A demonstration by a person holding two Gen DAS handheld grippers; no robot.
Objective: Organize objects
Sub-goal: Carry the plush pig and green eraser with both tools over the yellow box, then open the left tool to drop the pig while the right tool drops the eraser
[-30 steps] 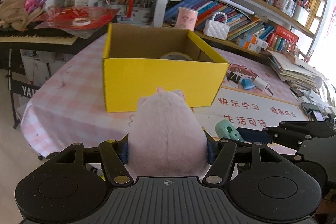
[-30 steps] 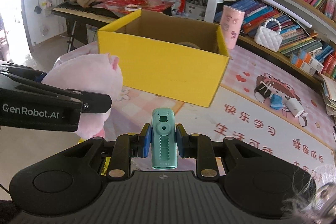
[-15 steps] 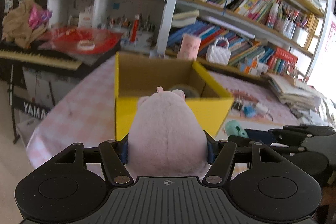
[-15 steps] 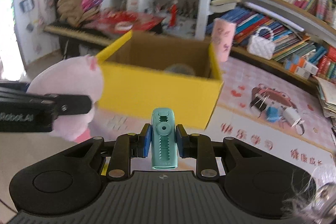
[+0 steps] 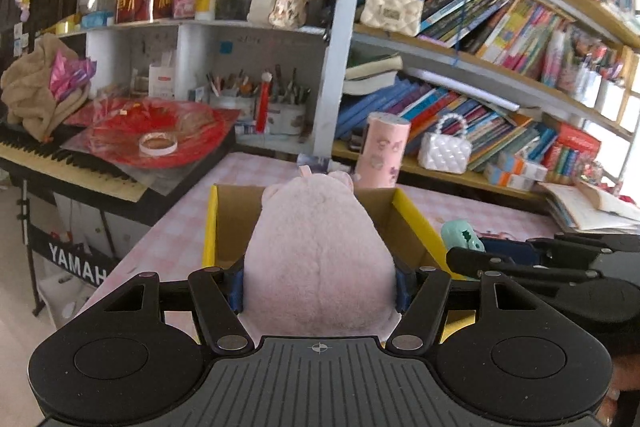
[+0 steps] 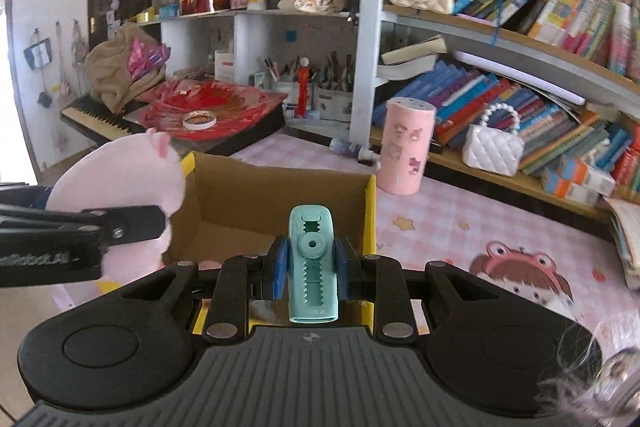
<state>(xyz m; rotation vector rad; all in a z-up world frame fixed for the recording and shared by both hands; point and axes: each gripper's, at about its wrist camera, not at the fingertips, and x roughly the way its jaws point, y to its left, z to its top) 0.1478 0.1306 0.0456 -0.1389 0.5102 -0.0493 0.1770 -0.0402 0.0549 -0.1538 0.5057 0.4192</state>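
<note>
My left gripper (image 5: 320,285) is shut on a pink plush pig (image 5: 320,259) and holds it above the near edge of the open yellow cardboard box (image 5: 412,217). The pig also shows in the right wrist view (image 6: 124,183), at the box's left side. My right gripper (image 6: 310,265) is shut on a teal toothed clip (image 6: 313,263) and holds it over the box (image 6: 370,211), near its right wall. The clip shows in the left wrist view (image 5: 462,237) too. The box floor is mostly hidden.
The box stands on a table with a pink checked cloth (image 6: 460,223). A pink cup (image 6: 406,145) and a white beaded purse (image 6: 492,147) stand behind it, before crowded bookshelves (image 6: 520,87). A keyboard piano (image 5: 72,167) with red wrapping is at the left.
Both grippers have risen and moved forward, from in front of the box to above its opening, each carrying its object. The view now looks down into the box.
</note>
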